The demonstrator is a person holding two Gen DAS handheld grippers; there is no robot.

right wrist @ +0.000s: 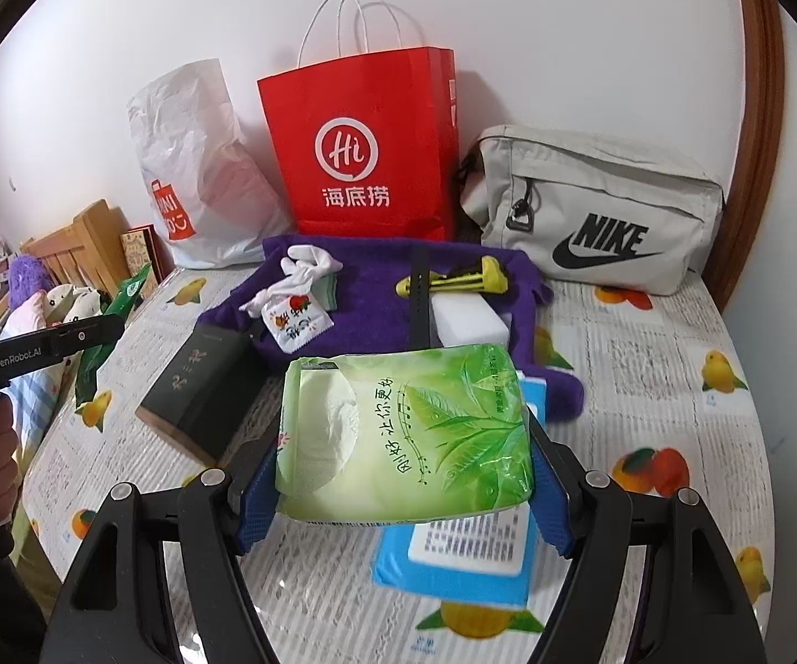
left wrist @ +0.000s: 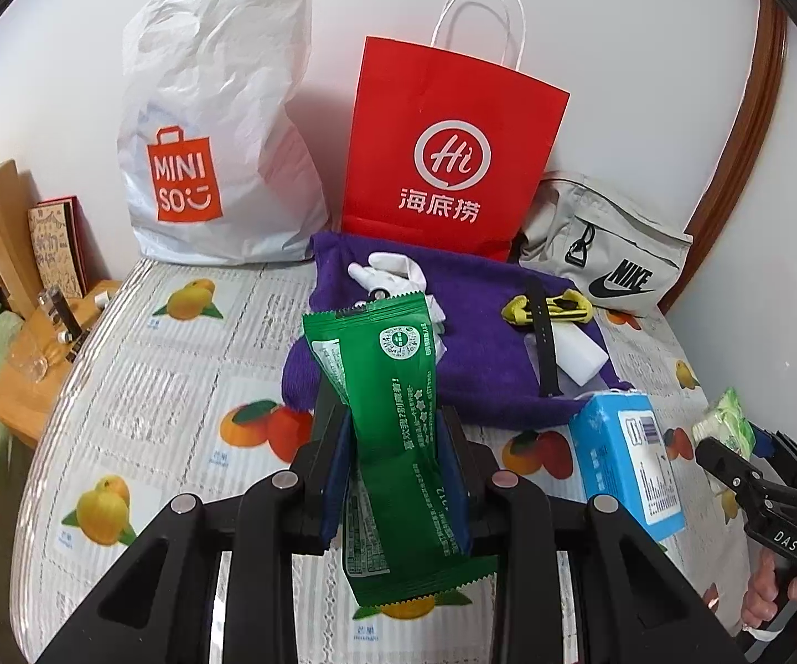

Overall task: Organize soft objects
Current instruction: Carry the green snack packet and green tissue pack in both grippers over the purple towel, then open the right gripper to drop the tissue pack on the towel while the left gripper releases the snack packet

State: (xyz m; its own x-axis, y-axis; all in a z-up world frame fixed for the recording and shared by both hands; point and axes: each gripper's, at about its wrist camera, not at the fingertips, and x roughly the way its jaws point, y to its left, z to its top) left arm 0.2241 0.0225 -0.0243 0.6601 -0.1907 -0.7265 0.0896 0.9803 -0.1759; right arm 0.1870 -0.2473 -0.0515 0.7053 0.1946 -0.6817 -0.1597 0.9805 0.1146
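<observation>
Early days, I'd guess: left gripper [left wrist: 393,442] is clamped on a green foil snack packet [left wrist: 393,442], right gripper [right wrist: 404,476] squeezes a pale-green plastic tissue pack [right wrist: 404,442], both held above the table; gloves and sponge still sit on the purple towel [right wrist: 376,299].

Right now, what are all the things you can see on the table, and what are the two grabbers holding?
Plastic bag: 1, white with orange logo, back left by wall.
Paper bag: 1, red, back middle.
Nike pouch: 1, grey, back right.
Towel: 1, purple, spread mid-table.
Glove: 1, white, on towel.
Small sachet: 1, white with red print, on towel's left.
Sponge block: 1, white, on towel's right.
Dark box: 1, black, left of towel.
Blue pack: 1, blue, near the towel's front right corner.
Green packet: 1, in left gripper.
Tissue pack: 1, light green, in right gripper.
</observation>
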